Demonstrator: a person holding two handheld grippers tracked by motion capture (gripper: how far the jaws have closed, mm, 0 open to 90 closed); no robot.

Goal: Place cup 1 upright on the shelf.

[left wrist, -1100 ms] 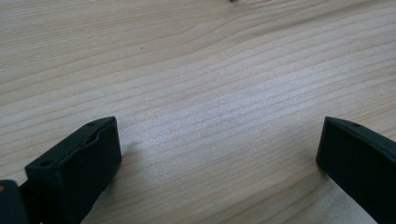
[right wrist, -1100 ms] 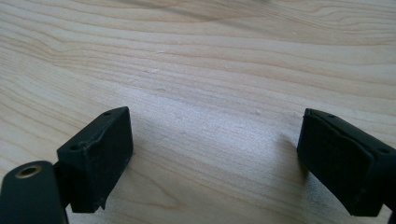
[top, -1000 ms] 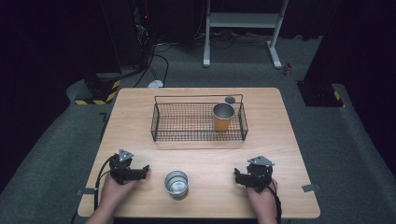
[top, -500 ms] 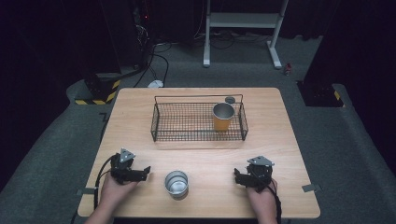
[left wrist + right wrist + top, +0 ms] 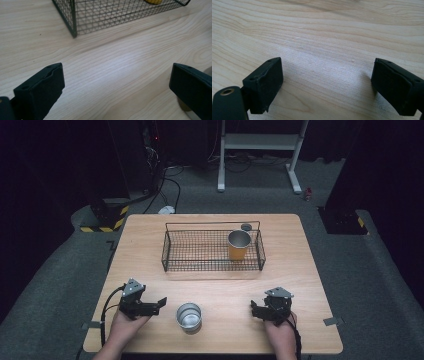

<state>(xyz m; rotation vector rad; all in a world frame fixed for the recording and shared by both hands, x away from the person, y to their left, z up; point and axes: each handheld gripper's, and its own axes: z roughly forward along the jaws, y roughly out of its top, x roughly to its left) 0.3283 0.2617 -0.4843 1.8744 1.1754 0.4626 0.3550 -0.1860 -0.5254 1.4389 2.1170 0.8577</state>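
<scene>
**Fingers spread, metal cup waiting between them**

The fingers (image 5: 40,90) of the left gripper (image 5: 159,303) are held wide apart with nothing between them, and those of the right gripper (image 5: 254,309) are likewise spread and empty. The metal cup (image 5: 189,316) is seen standing upright on the surface (image 5: 300,270), near its front edge, just right of the left gripper and well apart from the right one. It is judged light, rigid and smooth-walled, hence likely slippery; a hold across the rim or the upper wall is advised. An orange cup (image 5: 238,245) is seen in the wire basket (image 5: 200,265) farther back.
</scene>
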